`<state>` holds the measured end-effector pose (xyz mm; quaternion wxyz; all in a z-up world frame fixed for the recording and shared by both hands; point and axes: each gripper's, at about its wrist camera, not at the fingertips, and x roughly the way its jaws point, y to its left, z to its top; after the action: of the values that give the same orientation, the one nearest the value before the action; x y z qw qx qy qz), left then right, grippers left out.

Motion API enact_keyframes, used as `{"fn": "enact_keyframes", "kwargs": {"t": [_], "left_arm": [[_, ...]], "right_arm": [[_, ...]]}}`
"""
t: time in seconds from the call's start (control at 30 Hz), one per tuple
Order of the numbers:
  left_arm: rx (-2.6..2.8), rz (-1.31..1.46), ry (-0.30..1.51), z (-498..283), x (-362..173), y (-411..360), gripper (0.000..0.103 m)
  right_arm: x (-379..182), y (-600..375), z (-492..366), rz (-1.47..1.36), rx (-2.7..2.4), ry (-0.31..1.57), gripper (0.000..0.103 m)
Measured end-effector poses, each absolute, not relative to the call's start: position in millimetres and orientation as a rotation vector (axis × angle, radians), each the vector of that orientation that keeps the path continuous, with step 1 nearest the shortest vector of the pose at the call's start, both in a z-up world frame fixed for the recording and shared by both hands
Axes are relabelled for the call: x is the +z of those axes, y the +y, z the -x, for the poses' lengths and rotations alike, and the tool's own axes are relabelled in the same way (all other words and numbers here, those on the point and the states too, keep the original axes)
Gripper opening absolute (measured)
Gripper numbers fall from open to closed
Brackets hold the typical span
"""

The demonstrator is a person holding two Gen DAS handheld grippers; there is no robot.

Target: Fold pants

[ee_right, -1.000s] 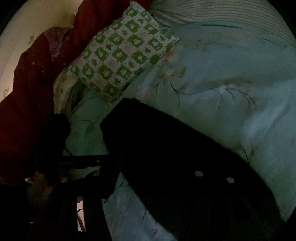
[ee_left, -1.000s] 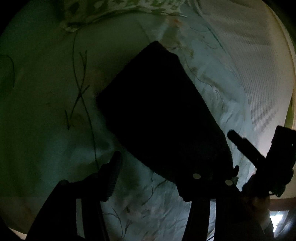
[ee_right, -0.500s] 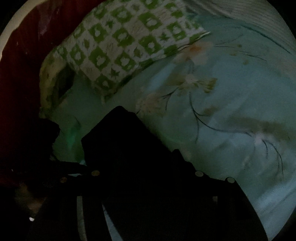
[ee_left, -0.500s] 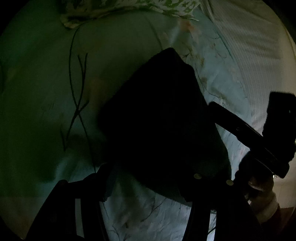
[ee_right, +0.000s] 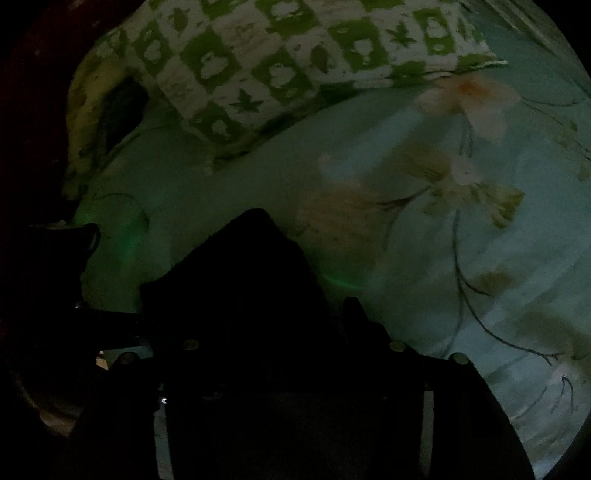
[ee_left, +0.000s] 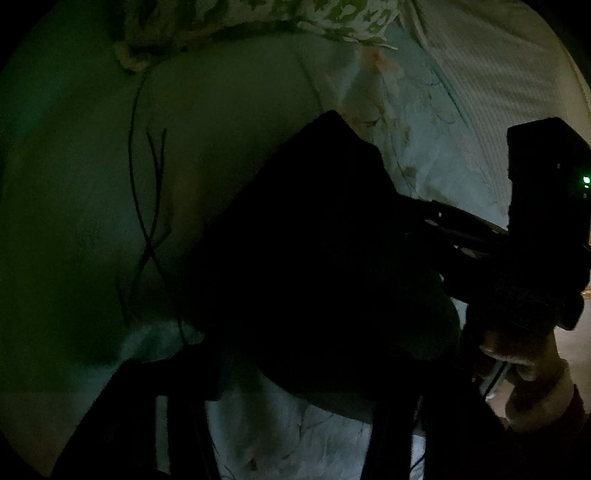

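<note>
Where the light reaches, the left wrist view shows the bed filling the left half of the frame, its pale green sheet printed with thin dark branches. A green-and-white checked pillow lies along the top edge. The pants, a black folded bundle, take up the middle; their long axis runs on a slant from the lower middle of the frame up to a corner that points toward the upper middle. The left gripper sits at the bottom; its fingers stand apart with the near edge of the pants between them, but it is too dark to tell whether they pinch the cloth. At the right edge the right gripper reaches in sideways and meets the right side of the pants, with the hand that holds it below.

From the right wrist view, the left gripper shows dimly at the left edge, the pants rise from the bottom middle to a point, and the right gripper's fingers straddle them; grip unclear in the dark.
</note>
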<state>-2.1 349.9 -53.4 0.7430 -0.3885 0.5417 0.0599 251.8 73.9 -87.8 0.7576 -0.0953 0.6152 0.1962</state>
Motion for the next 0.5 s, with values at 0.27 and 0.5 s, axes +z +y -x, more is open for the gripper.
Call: {"fn": "enact_keyframes", "kwargs": {"t": [0.27, 0.5], "left_arm": [[0.094, 0.831, 1.148, -4.6, -31.1, 341.7, 0.018], [0.031, 0.779, 1.073, -7.6, 12.3, 319.8, 0.015]], "right_arm": [[-63.6, 64.6, -232.6, 0.122, 0.404, 1.274, 0.022], [-16.4, 40.2, -202.0, 0.024, 0.404, 1.141, 0.021]]}}
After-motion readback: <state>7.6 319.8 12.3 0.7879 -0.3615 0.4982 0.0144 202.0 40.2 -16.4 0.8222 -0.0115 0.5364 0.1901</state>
